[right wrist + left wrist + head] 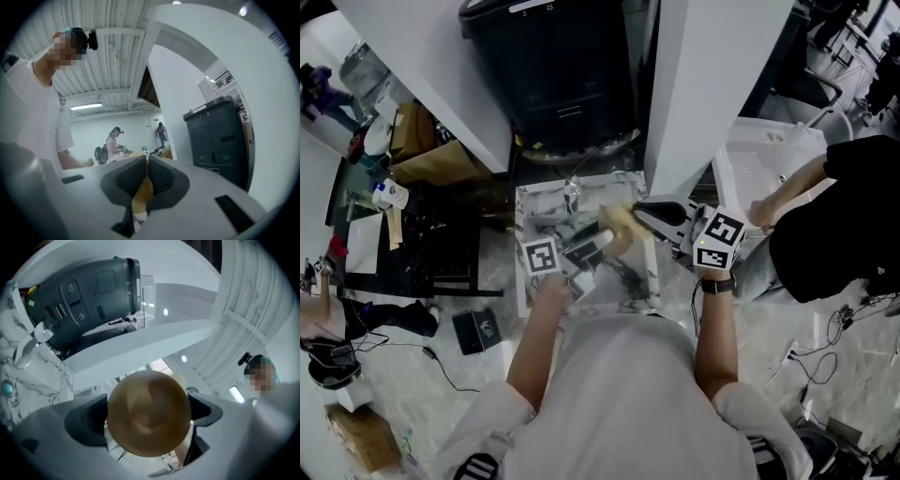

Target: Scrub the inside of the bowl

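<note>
Clearly the scrubbing step is in hand, with both tools raised above the marbled table [532, 201] rather than resting on it. The left gripper [147, 399] has its jaws spread wide around the tan bowl [149, 417], which fills the gap between the dark pads and shows its rounded face to that camera; whether this is the hollow or the underside is hard to tell from there. The right gripper [146, 161] has its jaws almost together, pinching a thin yellowish pad [139, 194] that hangs below the tips. From the head view the two tools meet in front of the person's chest, the right one reaching in from the side toward the bowl. To do this well, the person should probably tilt the bowl so its opening faces the pad, hold it steady, and sweep the pad in circles from the bottom out to the rim. Pressure should stay light, since a hard push could twist the bowl in its grip or pull the thin pad out of the narrow pinch.
</note>
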